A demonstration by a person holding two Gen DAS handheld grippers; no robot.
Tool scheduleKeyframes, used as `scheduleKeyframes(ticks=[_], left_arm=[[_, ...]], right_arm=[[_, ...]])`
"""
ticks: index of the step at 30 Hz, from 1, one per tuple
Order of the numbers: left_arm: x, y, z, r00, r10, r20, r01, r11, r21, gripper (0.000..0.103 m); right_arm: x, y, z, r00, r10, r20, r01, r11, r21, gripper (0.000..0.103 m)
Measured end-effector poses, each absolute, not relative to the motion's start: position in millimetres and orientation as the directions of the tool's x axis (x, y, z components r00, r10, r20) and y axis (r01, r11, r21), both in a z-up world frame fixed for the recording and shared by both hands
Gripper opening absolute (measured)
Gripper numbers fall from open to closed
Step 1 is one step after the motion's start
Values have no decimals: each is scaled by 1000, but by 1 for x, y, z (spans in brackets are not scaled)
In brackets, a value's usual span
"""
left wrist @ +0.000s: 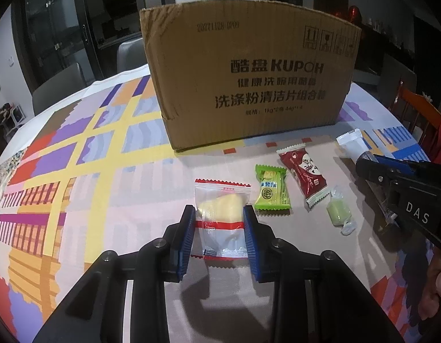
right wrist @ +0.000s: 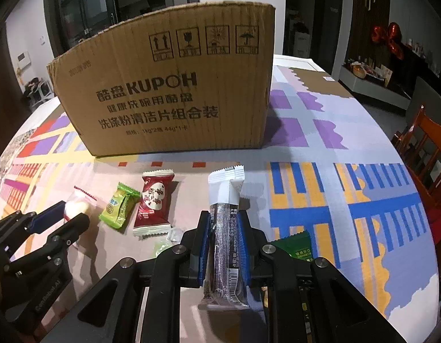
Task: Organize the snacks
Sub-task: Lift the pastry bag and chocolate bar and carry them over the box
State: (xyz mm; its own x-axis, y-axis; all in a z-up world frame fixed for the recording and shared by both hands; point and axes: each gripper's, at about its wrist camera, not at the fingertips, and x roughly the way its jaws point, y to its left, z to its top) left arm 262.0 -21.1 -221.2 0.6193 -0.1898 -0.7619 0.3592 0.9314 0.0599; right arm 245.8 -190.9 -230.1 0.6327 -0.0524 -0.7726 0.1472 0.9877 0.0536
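the left gripper pinched the clear pastry packet on the tablecloth, the right gripper clamped the long bar; slick wrappers could slip before reaching the box.

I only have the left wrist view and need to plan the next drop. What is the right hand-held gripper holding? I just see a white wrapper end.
Observer: The right hand-held gripper is shut on a long white-and-black foil snack bar, pinched across its middle.
Operator: Any snack beyond it that I'm missing?
Observer: Yes, a dark green foil packet lies on the patterned tablecloth just right of that gripper, partly hidden behind its finger.
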Motion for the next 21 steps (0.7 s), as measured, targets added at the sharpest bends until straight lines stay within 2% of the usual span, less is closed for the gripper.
scheduleKeyframes(ticks=[21], left_arm=[[248,-20,-184,672,-190,-716,350,933,81,33]], right_arm=[[234,-190,-191,694,-52,-718,134,989,57,20]])
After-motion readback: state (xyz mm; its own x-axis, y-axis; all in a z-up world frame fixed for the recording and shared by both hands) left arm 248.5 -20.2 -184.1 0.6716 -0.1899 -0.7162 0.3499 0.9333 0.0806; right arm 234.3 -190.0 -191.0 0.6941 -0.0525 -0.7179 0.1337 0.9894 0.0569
